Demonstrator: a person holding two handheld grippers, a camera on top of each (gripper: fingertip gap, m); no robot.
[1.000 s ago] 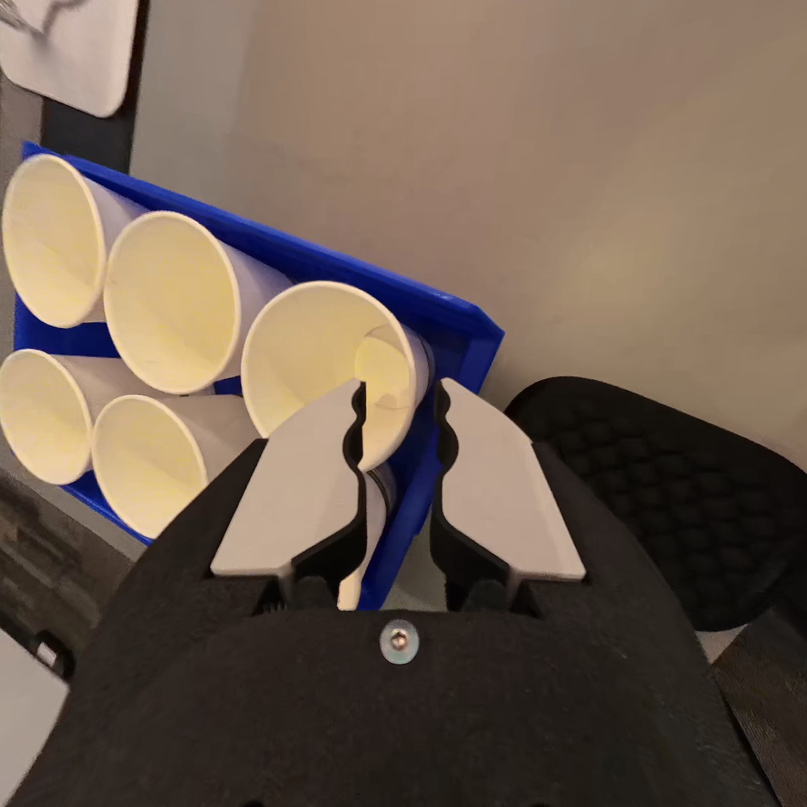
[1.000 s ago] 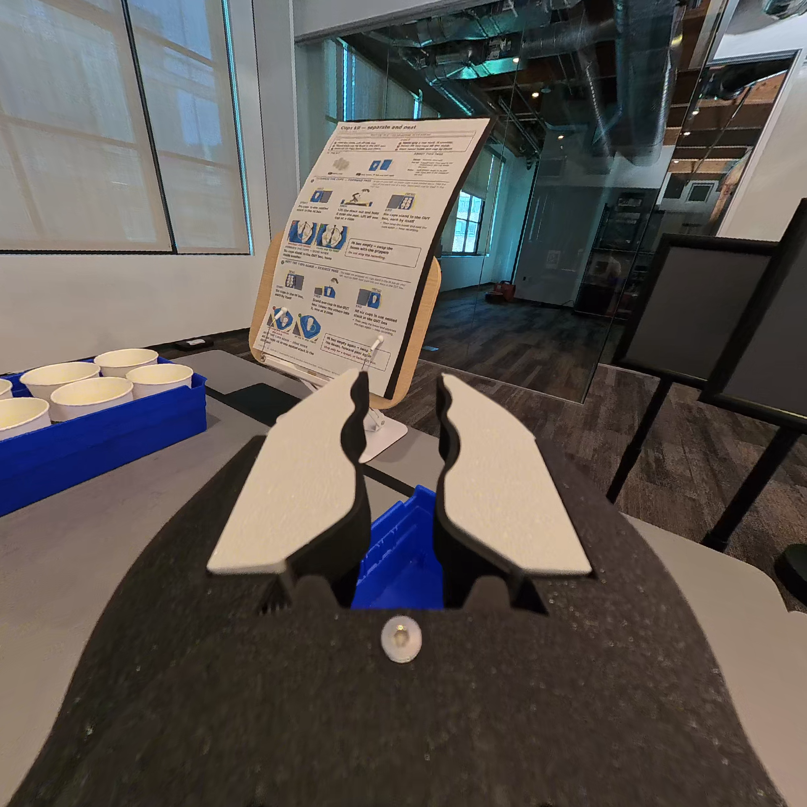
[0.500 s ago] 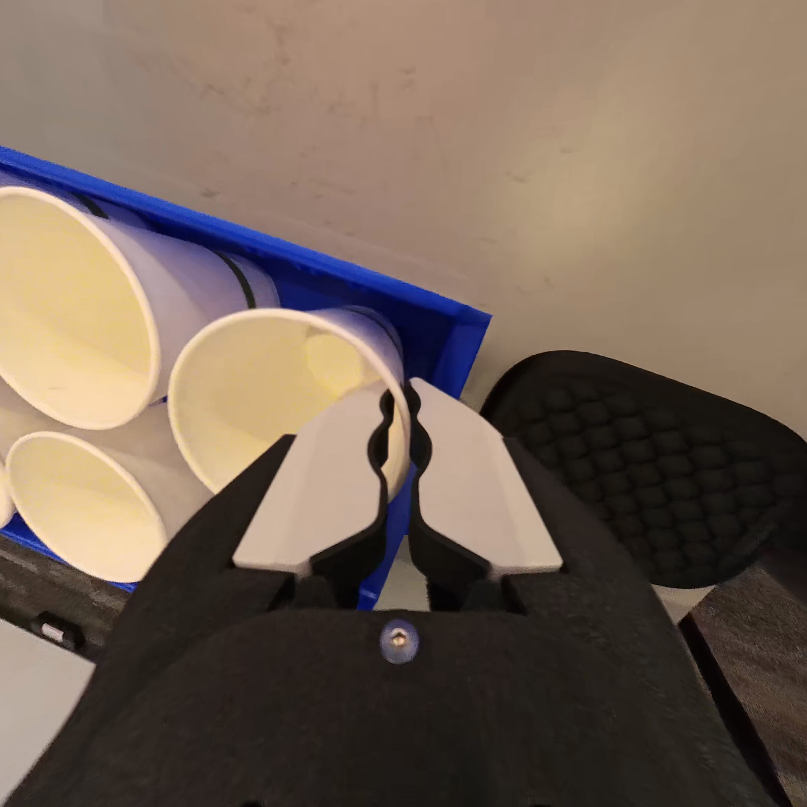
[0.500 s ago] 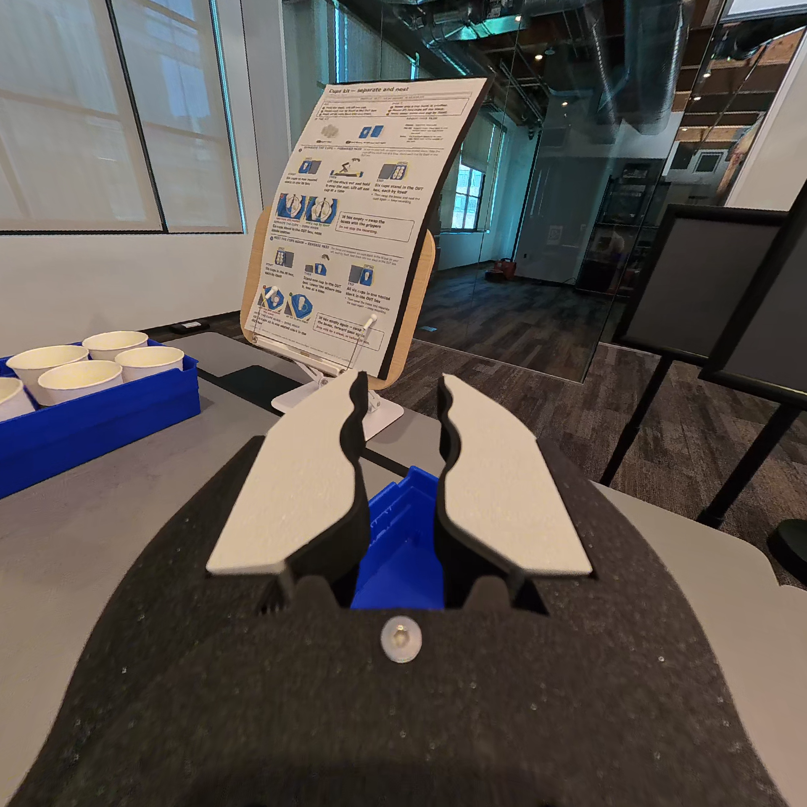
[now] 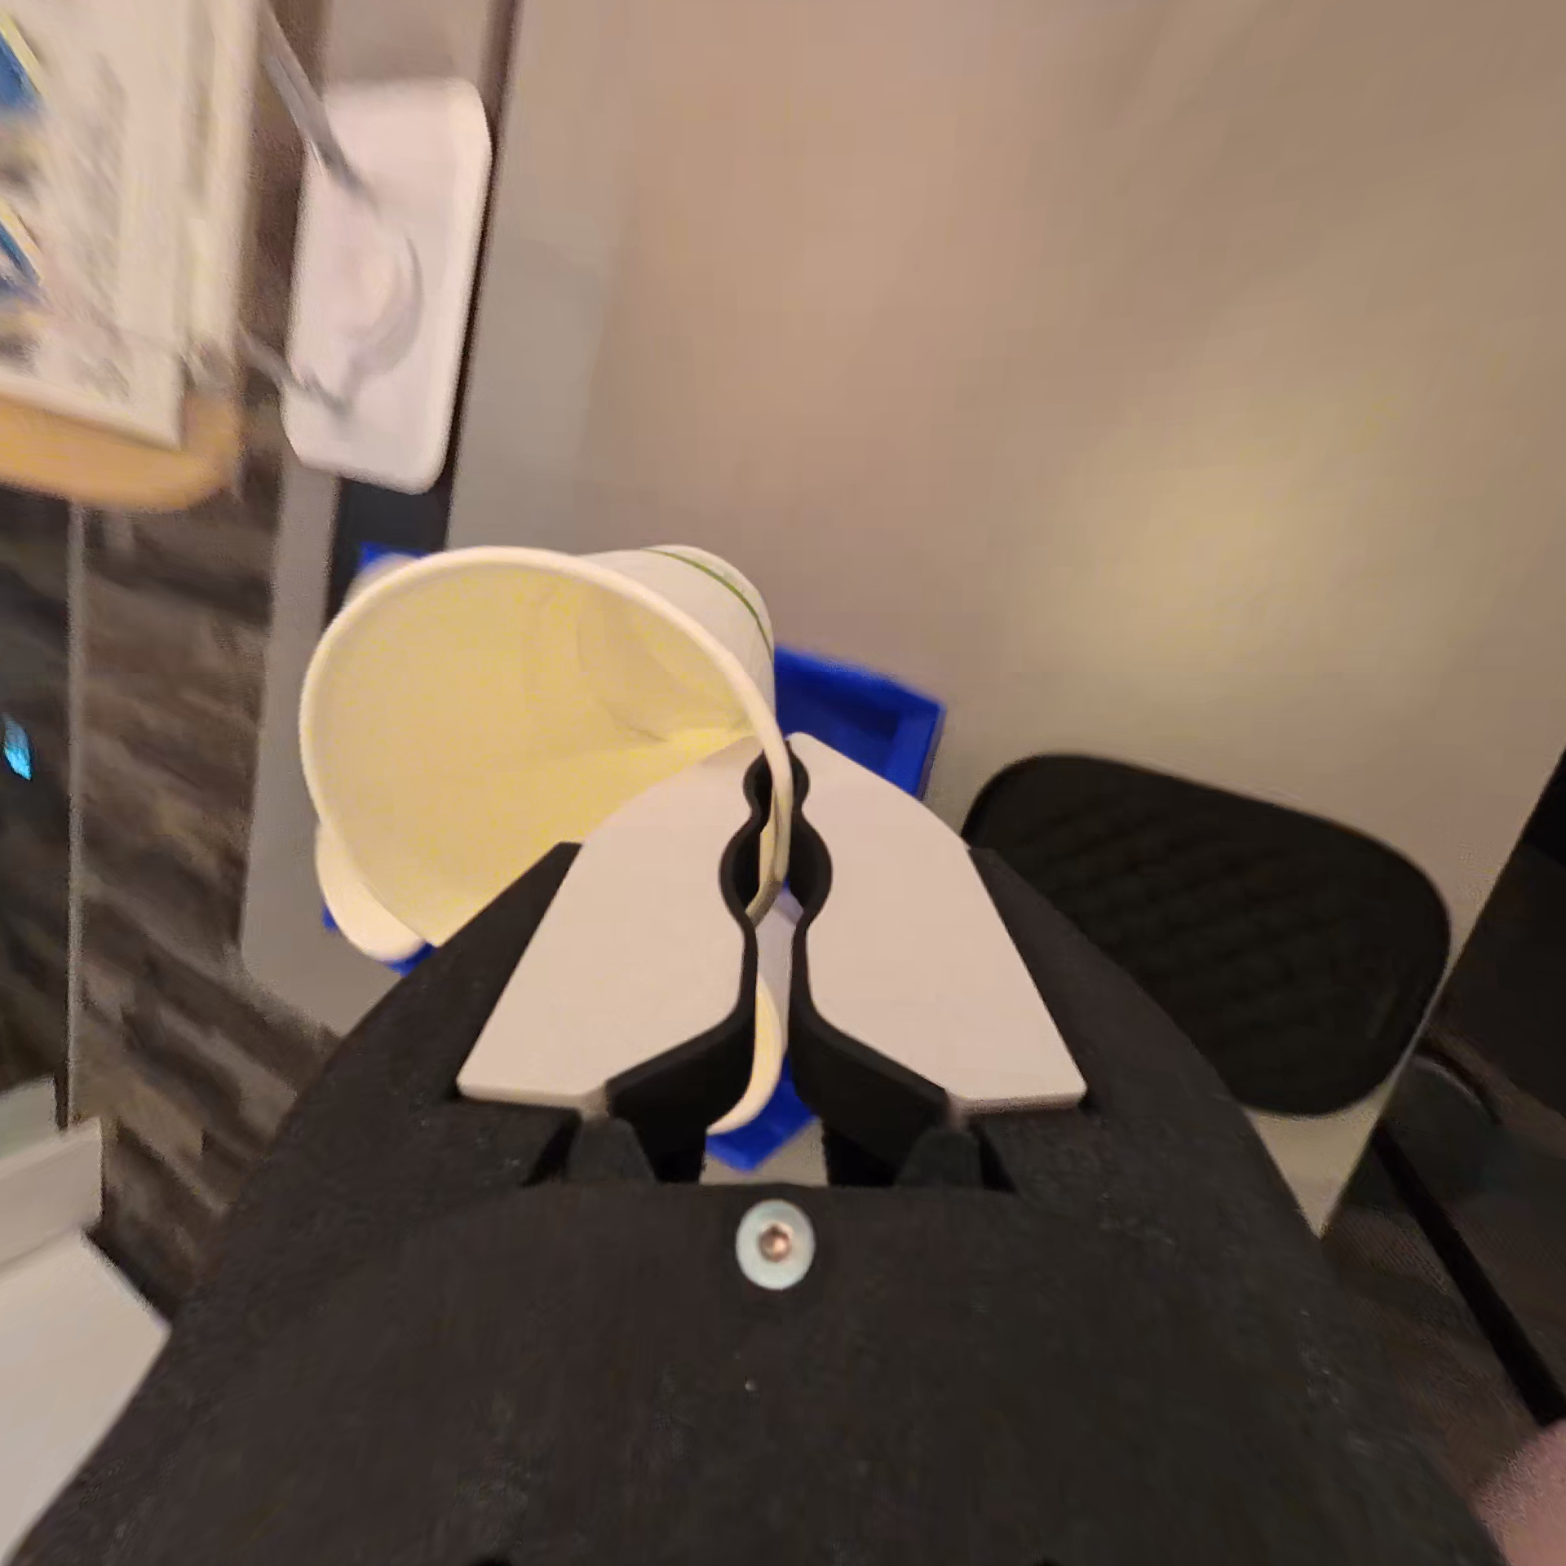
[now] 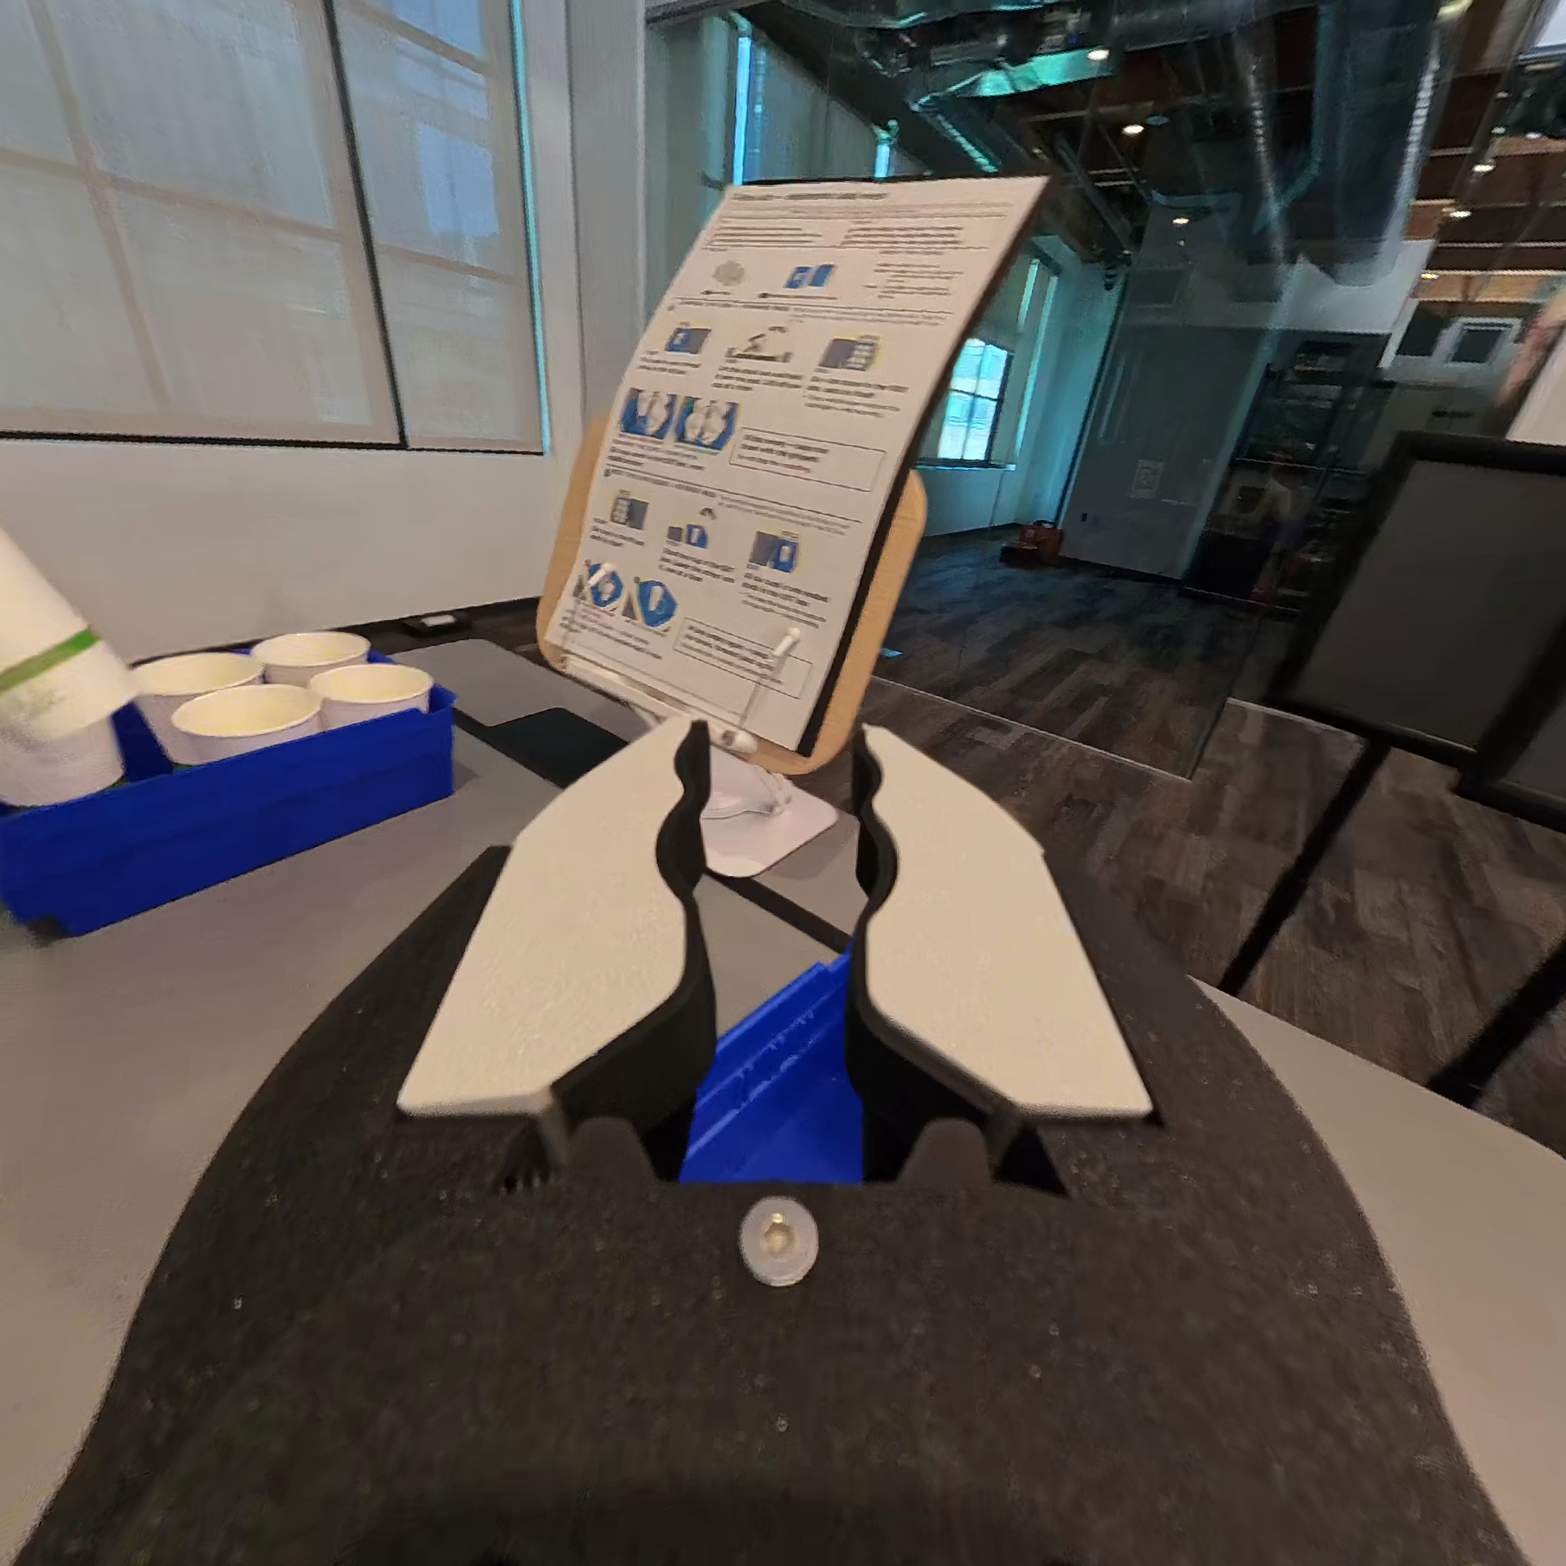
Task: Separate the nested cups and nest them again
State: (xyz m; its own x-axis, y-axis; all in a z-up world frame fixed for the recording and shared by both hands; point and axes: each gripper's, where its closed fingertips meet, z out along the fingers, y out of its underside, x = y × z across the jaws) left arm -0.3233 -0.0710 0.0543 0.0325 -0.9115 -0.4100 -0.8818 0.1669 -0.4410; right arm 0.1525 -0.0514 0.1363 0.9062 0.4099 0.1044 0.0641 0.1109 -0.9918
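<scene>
My left gripper (image 5: 778, 758) is shut on the rim of a white paper cup (image 5: 525, 729) with a green stripe and holds it tilted in the air above the blue tray (image 5: 856, 720). The cup's wall is creased where it is pinched. Another cup's rim (image 5: 356, 907) peeks out below it. In the right wrist view the lifted cup (image 6: 42, 669) hangs at the far left over the blue tray (image 6: 229, 822), which holds several upright white cups (image 6: 246, 712). My right gripper (image 6: 778, 737) is open and empty above a second blue bin (image 6: 780, 1093).
An instruction sheet on a wooden stand (image 6: 780, 458) stands on the grey table (image 6: 212, 1017) behind the right gripper. A black mesh chair (image 5: 1229, 932) is beside the table's edge. Dark display boards (image 6: 1441, 610) stand on the floor to the right.
My left gripper closed on the rim of the nearest cup and lifted it up out of the tray. My right gripper stayed open and shifted only slightly.
</scene>
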